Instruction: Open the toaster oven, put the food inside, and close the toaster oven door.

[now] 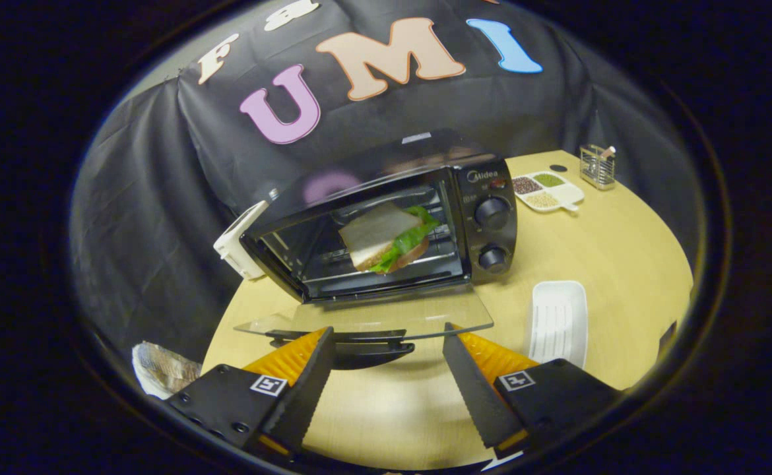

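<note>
With the sandwich (389, 239) already on the rack inside the oven (386, 224), only its door (366, 320) is left to shut.
The gripper (386, 336) holds nothing, fingers spread wide just short of the handle (359, 349) near the table's (623, 244) front edge. The glass door looks stiff, hinged, probably slick; the handle seems the safest place to lift.

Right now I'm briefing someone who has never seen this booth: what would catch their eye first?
The black toaster oven on the wooden table, its glass door folded down flat, with a sandwich showing green lettuce on the rack inside. Just ahead of the open, empty hand-held gripper sits the door's handle; a white tray lies beside the door.
</note>
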